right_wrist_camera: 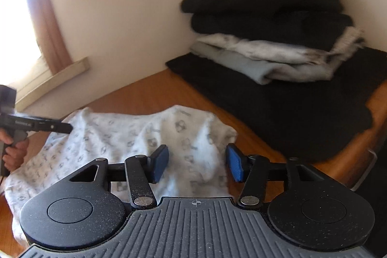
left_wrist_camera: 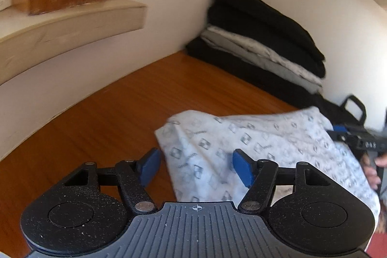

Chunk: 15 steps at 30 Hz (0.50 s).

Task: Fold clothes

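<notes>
Both the left gripper [left_wrist_camera: 197,168] and right gripper [right_wrist_camera: 197,162] hover with jaws apart and empty over the patterned white garment [left_wrist_camera: 254,149] lying folded on the wooden table [left_wrist_camera: 108,117], so the next move is probably gripping an edge for another fold

My left tool [left_wrist_camera: 196,167] hovers open over the near edge of the patterned white garment [left_wrist_camera: 261,149].

Nothing sits between its blue pads [left_wrist_camera: 151,167]. I see the garment lying rumpled on the wooden surface [left_wrist_camera: 116,117], a folded stack [left_wrist_camera: 263,40] in the far corner, and the right tool [left_wrist_camera: 338,131] at the garment's right edge.
</notes>
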{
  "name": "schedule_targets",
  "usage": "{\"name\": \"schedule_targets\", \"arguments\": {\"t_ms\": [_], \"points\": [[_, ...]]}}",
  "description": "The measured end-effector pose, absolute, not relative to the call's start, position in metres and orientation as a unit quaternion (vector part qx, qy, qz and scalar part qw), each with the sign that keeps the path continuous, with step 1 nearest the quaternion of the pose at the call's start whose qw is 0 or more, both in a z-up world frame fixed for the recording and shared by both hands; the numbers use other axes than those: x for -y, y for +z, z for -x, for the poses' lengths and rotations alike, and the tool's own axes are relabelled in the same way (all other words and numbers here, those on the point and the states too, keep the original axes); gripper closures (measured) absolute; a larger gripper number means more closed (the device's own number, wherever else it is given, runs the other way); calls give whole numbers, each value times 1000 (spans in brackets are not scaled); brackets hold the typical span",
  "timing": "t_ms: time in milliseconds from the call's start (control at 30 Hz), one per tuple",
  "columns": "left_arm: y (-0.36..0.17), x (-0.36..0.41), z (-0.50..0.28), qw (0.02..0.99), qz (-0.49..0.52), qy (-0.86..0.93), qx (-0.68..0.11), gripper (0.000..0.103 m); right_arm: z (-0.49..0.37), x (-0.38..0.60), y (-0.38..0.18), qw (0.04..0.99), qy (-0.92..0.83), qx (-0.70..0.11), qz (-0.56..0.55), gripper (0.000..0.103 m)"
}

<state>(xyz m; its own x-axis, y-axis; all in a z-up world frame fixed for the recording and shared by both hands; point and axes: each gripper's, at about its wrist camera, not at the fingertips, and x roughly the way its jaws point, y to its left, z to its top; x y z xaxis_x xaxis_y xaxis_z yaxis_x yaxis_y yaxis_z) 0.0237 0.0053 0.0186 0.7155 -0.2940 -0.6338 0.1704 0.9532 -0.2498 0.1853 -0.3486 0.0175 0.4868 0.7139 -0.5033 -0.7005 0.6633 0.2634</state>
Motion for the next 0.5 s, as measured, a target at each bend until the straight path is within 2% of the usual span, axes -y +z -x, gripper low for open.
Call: {"name": "schedule_targets", "arguments": {"t_ms": [67, 100, 133, 167, 200, 267, 333, 500], "points": [[18, 0, -21, 922, 74, -138, -354, 40, -183, 341, 17, 853, 429, -298, -2, 59], [17, 1, -21, 921, 75, -147, -353, 49, -182, 338, 17, 847, 439, -299, -2, 72], [16, 1, -20, 920, 76, -155, -351, 52, -183, 337, 16, 843, 445, -303, -10, 77], [16, 2, -20, 920, 75, -159, -350, 57, -185, 337, 15, 838, 450, -307, -20, 79], [15, 2, -21, 920, 75, -161, -349, 67, -184, 335, 15, 836, 455, -307, -17, 81], [11, -2, -24, 915, 103, -173, -350, 81, -184, 334, 16, 835, 456, -307, -16, 86], [11, 0, -23, 920, 100, -172, -338, 84, -175, 331, 17, 844, 453, -289, -2, 90], [21, 8, -16, 943, 76, -166, -278, 88, -146, 337, 39, 877, 442, -189, 2, 93]]}}
